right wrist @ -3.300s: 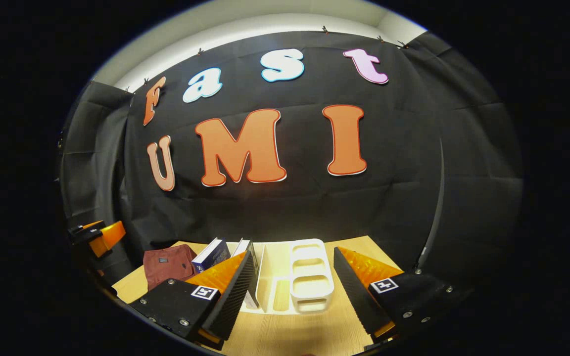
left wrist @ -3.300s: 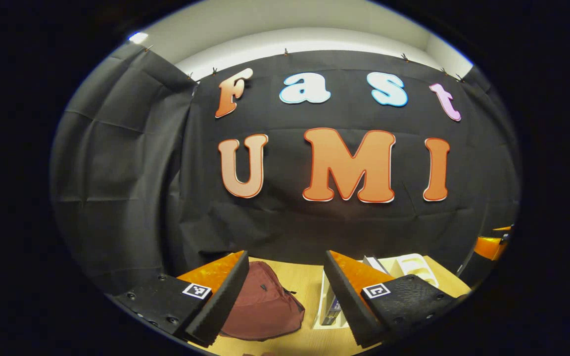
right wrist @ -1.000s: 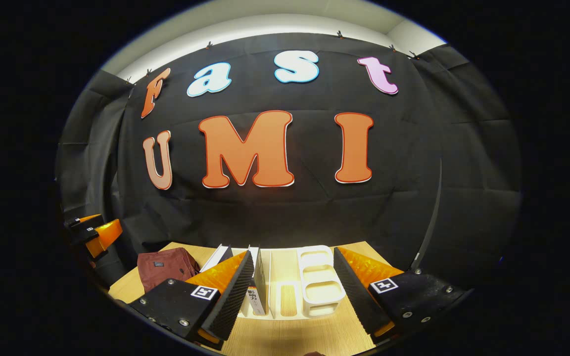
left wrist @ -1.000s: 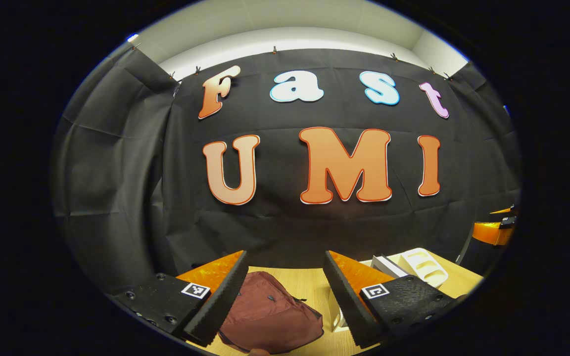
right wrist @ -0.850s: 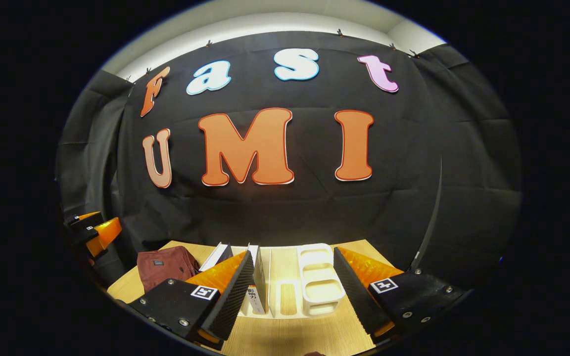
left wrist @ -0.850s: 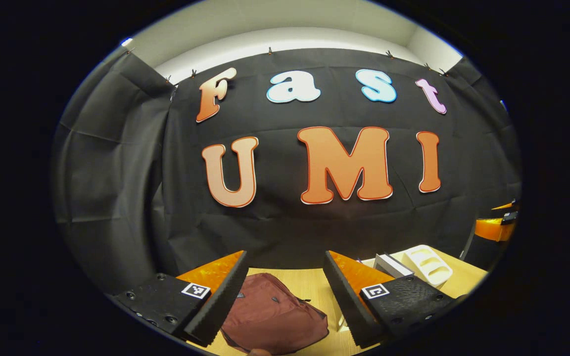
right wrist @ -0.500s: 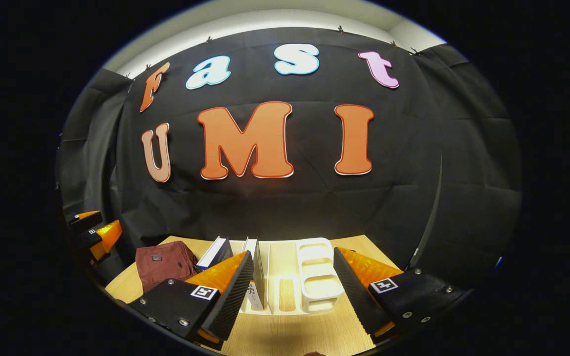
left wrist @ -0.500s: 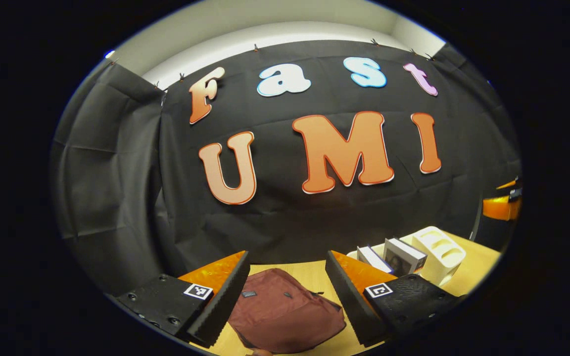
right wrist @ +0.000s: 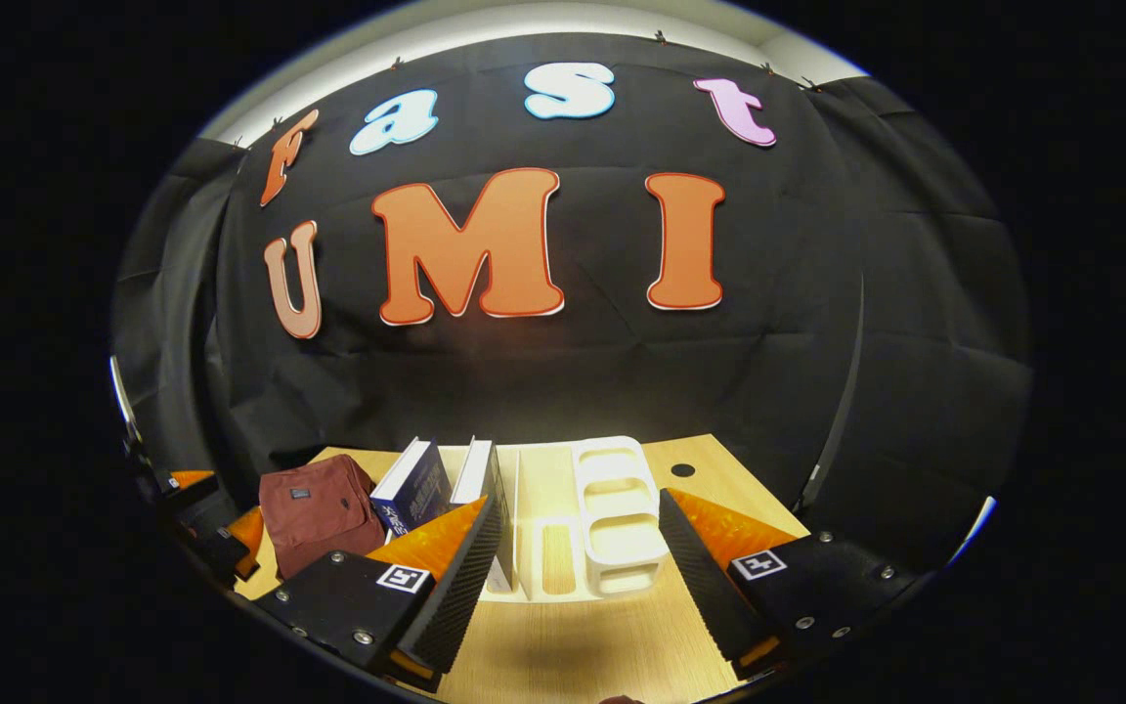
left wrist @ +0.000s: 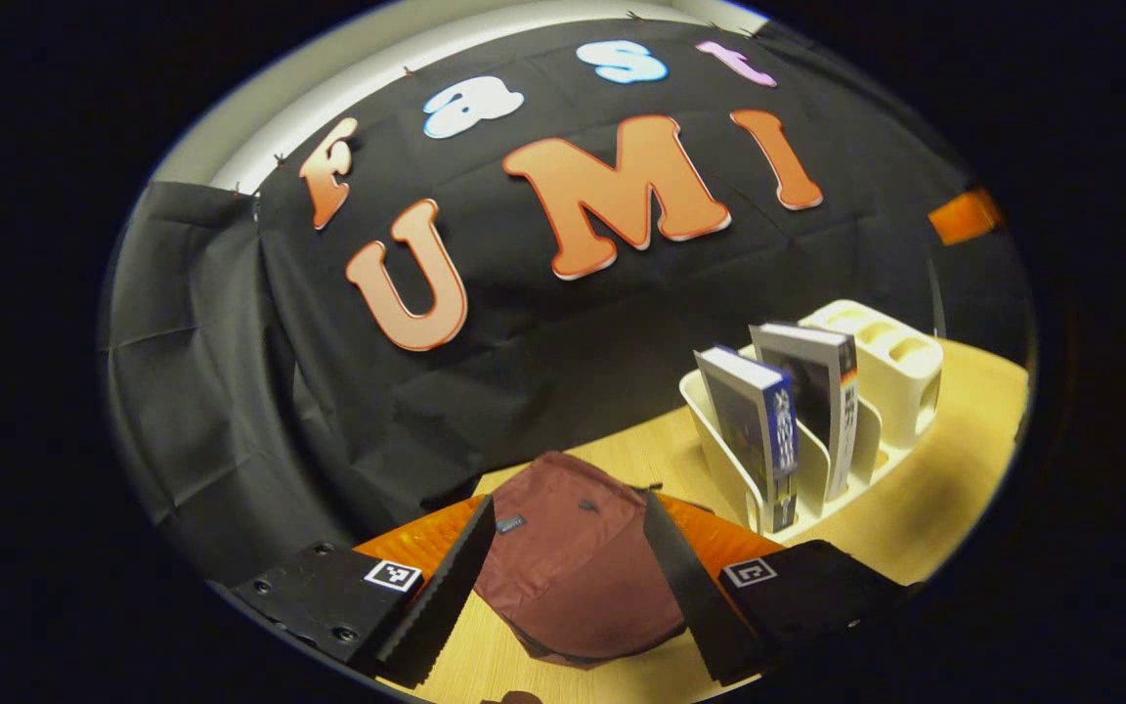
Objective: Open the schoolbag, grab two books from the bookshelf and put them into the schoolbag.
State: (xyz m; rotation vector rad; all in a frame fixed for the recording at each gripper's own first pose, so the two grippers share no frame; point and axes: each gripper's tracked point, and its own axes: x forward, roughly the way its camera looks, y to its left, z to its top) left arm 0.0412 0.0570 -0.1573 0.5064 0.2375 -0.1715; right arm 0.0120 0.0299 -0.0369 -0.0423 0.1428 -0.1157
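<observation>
The maroon schoolbag [left wrist: 578,572] lies on the wooden table, zipped, with small dark pulls on top. My left gripper [left wrist: 568,504] hovers open just above it, one finger on each side of the bag, the view tilted. Two books stand in the white bookshelf rack [left wrist: 719,430]: a blue-spined book [left wrist: 754,425] and a dark-covered book [left wrist: 812,396]. My right gripper [right wrist: 580,501] is open and empty, held above the table in front of the rack [right wrist: 612,528]. The right gripper view has the bag [right wrist: 319,513] to the left, both books [right wrist: 416,489] beside it, and the left gripper [right wrist: 216,533] at the far left.
The rack's right part is a block of empty white compartments [left wrist: 890,357]. A small round hole [right wrist: 682,470] sits in the tabletop [right wrist: 573,645] behind the rack. Black cloth walls close the booth behind and at both sides. The right gripper's orange side [left wrist: 962,215] shows at upper right.
My left gripper has dropped and tilted toward the schoolbag, which now sits between its fingers. The right gripper has dipped slightly toward the rack. Both stay open.
</observation>
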